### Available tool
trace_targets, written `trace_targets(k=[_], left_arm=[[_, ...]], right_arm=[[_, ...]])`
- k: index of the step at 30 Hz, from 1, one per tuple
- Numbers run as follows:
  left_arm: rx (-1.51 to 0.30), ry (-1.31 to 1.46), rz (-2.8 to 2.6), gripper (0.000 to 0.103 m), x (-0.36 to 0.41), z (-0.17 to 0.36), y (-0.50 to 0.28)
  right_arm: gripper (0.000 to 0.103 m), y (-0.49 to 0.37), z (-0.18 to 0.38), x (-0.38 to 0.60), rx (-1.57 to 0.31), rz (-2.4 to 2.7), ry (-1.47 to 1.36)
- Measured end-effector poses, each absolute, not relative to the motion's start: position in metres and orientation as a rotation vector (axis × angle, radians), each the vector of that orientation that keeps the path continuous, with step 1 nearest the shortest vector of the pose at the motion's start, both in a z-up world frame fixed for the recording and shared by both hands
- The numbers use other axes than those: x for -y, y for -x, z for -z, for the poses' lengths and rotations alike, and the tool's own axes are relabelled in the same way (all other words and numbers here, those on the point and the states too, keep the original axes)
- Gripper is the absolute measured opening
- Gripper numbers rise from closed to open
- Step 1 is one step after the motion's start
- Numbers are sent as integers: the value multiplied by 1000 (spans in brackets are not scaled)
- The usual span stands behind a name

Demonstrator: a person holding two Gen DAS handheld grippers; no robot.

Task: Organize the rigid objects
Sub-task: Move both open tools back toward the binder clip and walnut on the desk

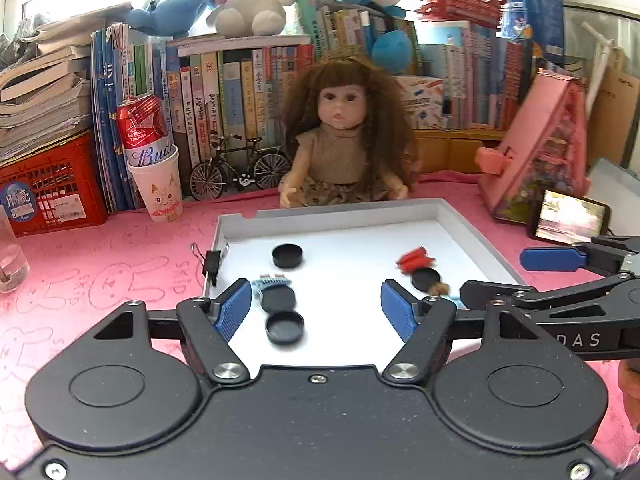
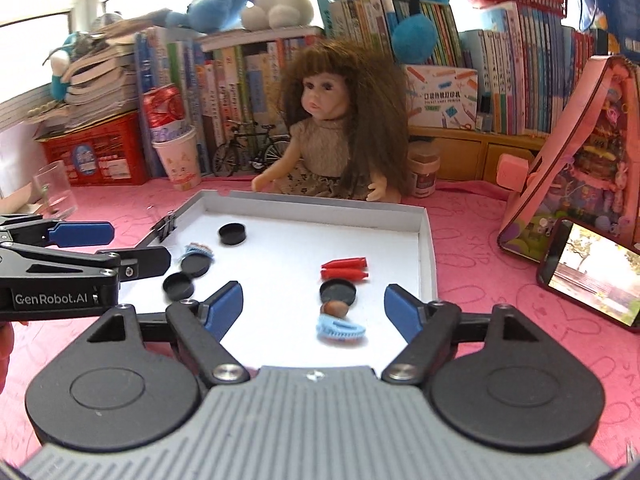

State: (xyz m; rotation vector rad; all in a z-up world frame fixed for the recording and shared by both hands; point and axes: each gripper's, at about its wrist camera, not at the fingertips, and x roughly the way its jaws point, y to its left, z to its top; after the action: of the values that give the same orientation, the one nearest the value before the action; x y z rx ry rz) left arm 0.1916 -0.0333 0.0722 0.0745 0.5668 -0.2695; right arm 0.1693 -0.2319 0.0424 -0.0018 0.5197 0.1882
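Observation:
A white tray [image 1: 240, 226] [image 2: 426, 240] lies on the pink cloth. In it are three black caps on the left [image 1: 287, 255] [image 1: 279, 299] [image 1: 284, 327], a light blue comb piece [image 1: 272, 280], red pegs [image 1: 416, 259] [image 2: 344, 269], a fourth black cap [image 2: 338, 291], a brown nut [image 2: 335, 309] and a blue comb [image 2: 341, 329]. My left gripper [image 1: 316, 310] is open and empty over the tray's near edge. My right gripper [image 2: 314, 308] is open and empty, with the nut and cap between its fingers.
A binder clip [image 1: 212, 264] grips the tray's left rim. A doll [image 1: 344, 136] sits behind the tray. A paper cup with a can [image 1: 156, 184], a red crate [image 1: 52, 192], a glass [image 2: 56, 192], a pink toy house [image 2: 580, 152] and a phone [image 2: 592, 268] surround it.

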Motion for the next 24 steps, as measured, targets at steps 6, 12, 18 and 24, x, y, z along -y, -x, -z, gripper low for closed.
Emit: trace_targets(k=[6,12,18,24], left_arm=[[-543,-77,303,71,33,-72,-152],[-519,-75,329,72,29,-64,-115],[-495,-103,350,73,24,-50,-80],[-503,-109,392,74,15,-34,-50]], right_arm=[[87,-138,-40,232,-494,-213,32],[88,-111,-32,230,-472,-241,50],[89,-88,-17,226,-459,-267,93],[90,-65,1,227,-450,-290,124]])
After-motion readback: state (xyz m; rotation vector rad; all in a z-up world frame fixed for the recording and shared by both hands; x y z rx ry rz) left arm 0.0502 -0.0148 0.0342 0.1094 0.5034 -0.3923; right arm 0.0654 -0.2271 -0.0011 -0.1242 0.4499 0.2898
